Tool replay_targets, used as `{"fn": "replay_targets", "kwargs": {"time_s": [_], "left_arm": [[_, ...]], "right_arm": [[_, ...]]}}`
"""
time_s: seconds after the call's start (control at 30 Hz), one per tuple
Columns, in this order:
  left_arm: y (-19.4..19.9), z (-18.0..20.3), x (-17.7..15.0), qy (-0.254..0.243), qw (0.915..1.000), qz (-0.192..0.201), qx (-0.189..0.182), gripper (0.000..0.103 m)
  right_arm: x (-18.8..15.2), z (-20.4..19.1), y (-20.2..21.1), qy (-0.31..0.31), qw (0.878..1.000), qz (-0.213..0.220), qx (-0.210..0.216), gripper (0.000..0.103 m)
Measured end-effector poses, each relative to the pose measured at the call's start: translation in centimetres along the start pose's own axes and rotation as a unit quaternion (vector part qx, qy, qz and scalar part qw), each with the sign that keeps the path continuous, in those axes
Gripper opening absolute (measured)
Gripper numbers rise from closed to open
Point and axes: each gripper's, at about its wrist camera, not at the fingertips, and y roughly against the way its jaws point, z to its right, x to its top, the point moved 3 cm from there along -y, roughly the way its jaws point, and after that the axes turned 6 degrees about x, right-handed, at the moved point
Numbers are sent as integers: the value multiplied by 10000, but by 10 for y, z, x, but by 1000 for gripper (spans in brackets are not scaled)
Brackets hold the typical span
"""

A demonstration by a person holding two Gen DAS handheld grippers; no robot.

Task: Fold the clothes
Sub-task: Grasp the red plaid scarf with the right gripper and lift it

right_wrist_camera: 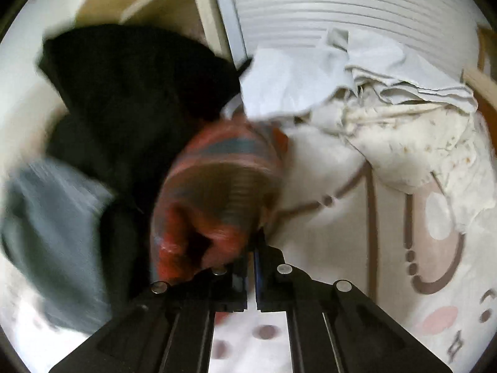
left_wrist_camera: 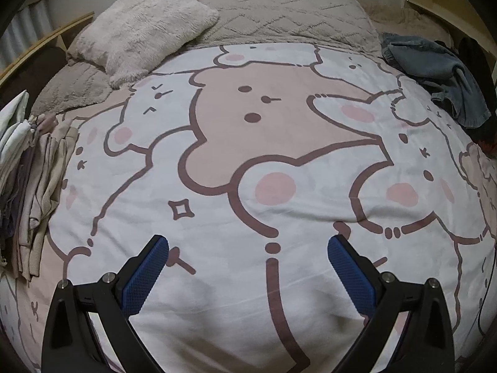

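Left wrist: my left gripper (left_wrist_camera: 248,250) spread wide, nothing between pads, over bear-print duvet (left_wrist_camera: 279,155). Folded stack (left_wrist_camera: 34,186) at 9 o'clock, denim garment (left_wrist_camera: 441,71) at 2. Right wrist, blurred: my right gripper (right_wrist_camera: 251,253) pinching red striped garment (right_wrist_camera: 217,186); black garment (right_wrist_camera: 130,93) at 10.

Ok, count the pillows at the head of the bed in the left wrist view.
2: a fluffy white shaggy pillow at upper left, and a beige quilted pillow beside it at top centre. Others may be hidden behind them.
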Motion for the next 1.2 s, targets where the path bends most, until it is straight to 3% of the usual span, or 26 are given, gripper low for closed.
{"fn": "replay_targets", "kwargs": {"time_s": [0.17, 0.3, 0.4, 0.47, 0.53, 0.57, 0.6, 0.63, 0.77, 0.87, 0.93, 1.2], "left_arm": [[17, -3, 3, 82, 9997, 173, -124, 103], [39, -10, 4, 162, 9988, 407, -241, 103], [53, -18, 0, 221, 9979, 527, -309, 103], [59, -22, -4, 193, 9976, 608, -262, 103], [63, -25, -8, 146, 9975, 658, -212, 103], [65, -26, -9, 123, 9975, 671, -189, 103], [66, -27, -10, 118, 9975, 673, -174, 103], [66, -27, -11, 127, 9975, 672, -166, 103], [64, -25, -10, 158, 9978, 633, -136, 103], [56, -20, -9, 195, 9983, 520, -174, 103], [49, -14, -9, 218, 9987, 400, -226, 103], [31, 12, -6, 110, 9993, 218, -279, 103]], "right_arm": [[27, -43, 51, -151, 9925, 287, 1178, 1], [38, -114, 123, 810, 9762, 627, 1911, 1], [34, -145, 168, 1611, 9725, 1021, 1335, 0], [34, -141, 183, 1785, 9719, 1273, 857, 1], [34, -117, 173, 1664, 9790, 1027, 578, 11], [33, -103, 164, 1605, 9824, 864, 400, 22], [29, -87, 153, 1557, 9851, 710, 184, 61], [26, -71, 142, 1509, 9870, 555, -33, 85], [4, -23, 98, 2059, 9745, 259, -853, 85], [-18, -4, 71, 2935, 9445, 242, -1458, 76], [-30, 6, 59, 3302, 9303, 250, -1577, 74], [-26, 17, 45, 3226, 9378, 570, -1147, 74]]}}
